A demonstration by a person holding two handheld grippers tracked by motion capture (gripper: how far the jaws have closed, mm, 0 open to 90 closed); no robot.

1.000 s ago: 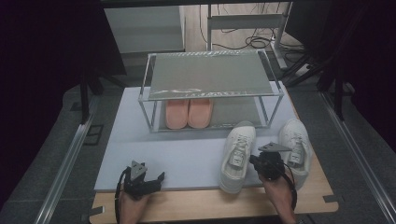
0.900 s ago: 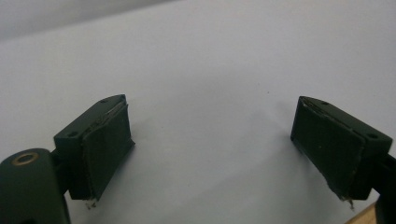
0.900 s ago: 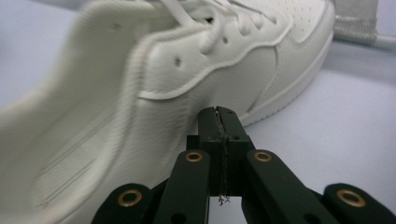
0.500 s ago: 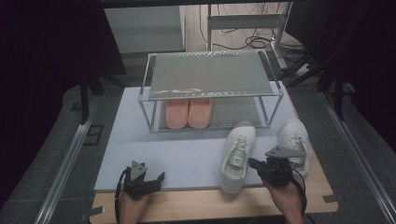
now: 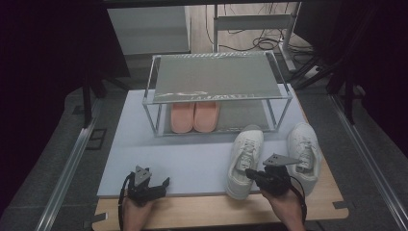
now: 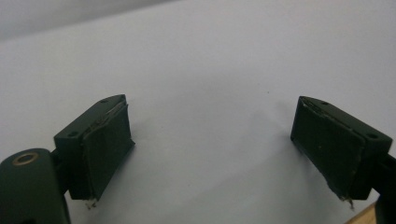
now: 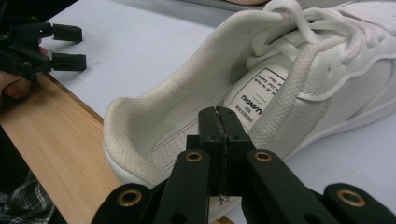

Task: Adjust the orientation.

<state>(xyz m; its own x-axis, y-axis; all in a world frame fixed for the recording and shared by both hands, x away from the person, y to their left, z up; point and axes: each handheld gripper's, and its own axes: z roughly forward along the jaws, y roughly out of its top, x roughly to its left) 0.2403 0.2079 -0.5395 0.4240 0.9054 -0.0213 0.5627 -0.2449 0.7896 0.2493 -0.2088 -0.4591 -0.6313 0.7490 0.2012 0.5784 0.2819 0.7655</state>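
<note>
While the high view is read first, two white sneakers are seen near the table's (image 5: 144, 159) front-right corner: the left sneaker (image 5: 245, 161) w/ its heel at the front edge of the white mat, the right sneaker (image 5: 304, 154) just beside it, apart. A shoe rack (image 5: 216, 79) stands toward the back edge, pink slippers (image 5: 195, 117) on its lower shelf. The right hand-held gripper (image 5: 250, 173) is held at the left sneaker's heel; the left hand-held gripper (image 5: 163, 184) sits near the front-left, well apart from both shoes.

Left gripper view: jaws are spread wide over bare mat, nothing between the pads (image 6: 107, 149).

Right gripper view: the right hand-held gripper (image 7: 219, 114) is fully closed on itself, empty, tips just over the heel opening of the left sneaker (image 7: 261, 84).

Risks, as judged: w/ jaws pressed together, no collar wall can be pinched, so a lift attempt would likely just nudge the shoe. The heel lies close to the front edge; a push there could slide it off the mat onto the wood strip, or twist it into its neighbour. Loose laces could be snagged if the tips are driven further in.
</note>
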